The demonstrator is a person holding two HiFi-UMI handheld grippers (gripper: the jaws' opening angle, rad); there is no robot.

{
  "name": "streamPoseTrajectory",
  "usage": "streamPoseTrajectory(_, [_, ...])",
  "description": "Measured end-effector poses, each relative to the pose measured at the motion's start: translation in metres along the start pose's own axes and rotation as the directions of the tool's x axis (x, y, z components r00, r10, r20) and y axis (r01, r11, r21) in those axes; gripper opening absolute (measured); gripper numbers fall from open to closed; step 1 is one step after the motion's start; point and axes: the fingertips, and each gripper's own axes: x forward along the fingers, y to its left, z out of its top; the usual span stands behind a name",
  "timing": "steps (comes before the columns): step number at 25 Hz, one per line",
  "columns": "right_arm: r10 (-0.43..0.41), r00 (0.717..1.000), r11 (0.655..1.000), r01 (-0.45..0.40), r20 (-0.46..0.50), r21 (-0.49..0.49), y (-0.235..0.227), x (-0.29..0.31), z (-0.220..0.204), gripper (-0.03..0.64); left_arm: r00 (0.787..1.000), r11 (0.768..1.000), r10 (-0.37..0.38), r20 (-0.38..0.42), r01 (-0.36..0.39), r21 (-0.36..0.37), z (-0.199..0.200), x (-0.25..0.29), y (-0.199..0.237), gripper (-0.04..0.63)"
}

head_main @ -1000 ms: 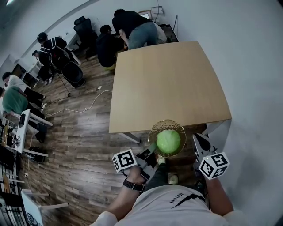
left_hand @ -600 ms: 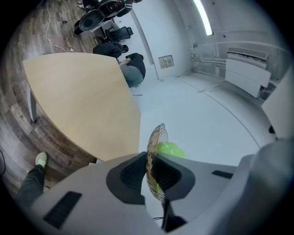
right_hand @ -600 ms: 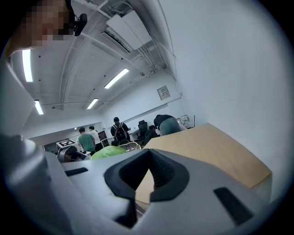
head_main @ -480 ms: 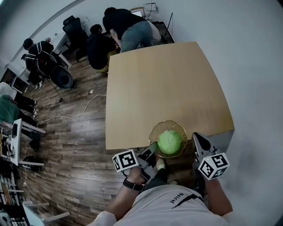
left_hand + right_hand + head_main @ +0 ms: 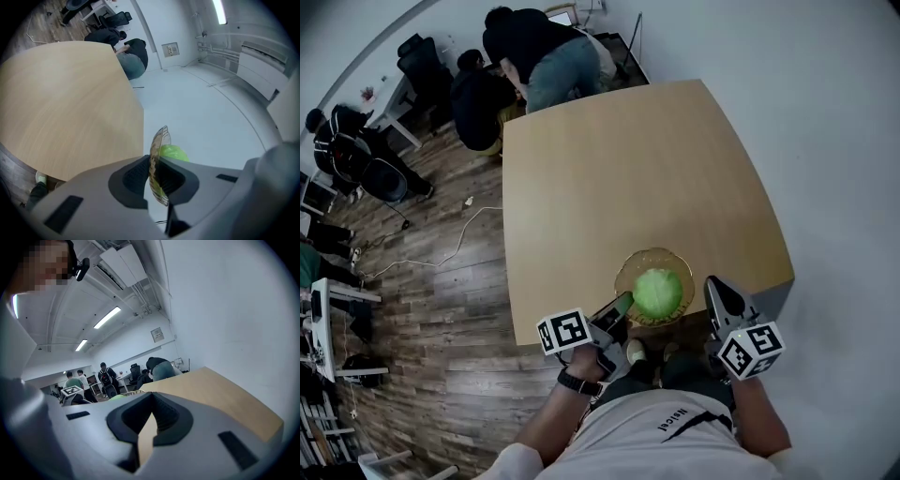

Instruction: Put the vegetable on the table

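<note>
A round green vegetable (image 5: pixel 657 292) lies in a clear amber-tinted bowl (image 5: pixel 630 267). My left gripper (image 5: pixel 622 305) is shut on the bowl's near-left rim. In the left gripper view the bowl (image 5: pixel 159 136) shows edge-on between the jaws of my left gripper (image 5: pixel 152 173), with the vegetable (image 5: pixel 171 152) behind it. The bowl hangs over the near edge of the tan table (image 5: pixel 628 169); whether it touches the top I cannot tell. My right gripper (image 5: pixel 715 286) is just right of the bowl, apart from it. In its own view my right gripper (image 5: pixel 150 420) is shut on nothing.
Several people (image 5: pixel 534 56) stand and sit at the table's far end, with office chairs (image 5: pixel 417 56) beyond. A white cable (image 5: pixel 431 262) trails over the wooden floor on the left. A pale wall (image 5: pixel 825 141) runs along the table's right side.
The table has come nearer. The bowl with the vegetable, earlier in front of the table's near edge, now sits over that edge. Both grippers kept their hold and spacing.
</note>
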Motion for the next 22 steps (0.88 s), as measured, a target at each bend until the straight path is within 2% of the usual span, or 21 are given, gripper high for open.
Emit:
streamPoseTrajectory(5, [0.01, 1.0, 1.0, -0.01, -0.013, 0.009, -0.029, 0.045, 0.013, 0.014, 1.0, 1.0, 0.012, -0.017, -0.012, -0.023, 0.027, 0.043, 0.014, 0.043])
streamPoseTrajectory(10, [0.034, 0.999, 0.999, -0.034, -0.041, -0.001, -0.063, 0.096, 0.028, 0.014, 1.0, 0.998, 0.03, -0.001, -0.03, -0.049, 0.057, 0.085, 0.027, 0.043])
streamPoseTrajectory(14, [0.065, 0.996, 0.998, -0.064, -0.065, 0.006, -0.101, 0.138, 0.021, 0.014, 0.998, 0.997, 0.054, 0.028, -0.053, -0.059, 0.076, 0.123, 0.061, 0.044])
streamPoseTrajectory(19, [0.096, 0.99, 0.995, -0.098, -0.098, -0.01, -0.102, 0.153, 0.017, 0.014, 0.996, 0.996, 0.068, 0.051, -0.064, -0.064, 0.078, 0.126, 0.075, 0.044])
streamPoseTrajectory(22, [0.115, 0.986, 0.993, -0.117, -0.119, -0.012, -0.112, 0.173, 0.001, 0.014, 0.995, 0.994, 0.081, 0.057, -0.076, -0.079, 0.082, 0.138, 0.098, 0.044])
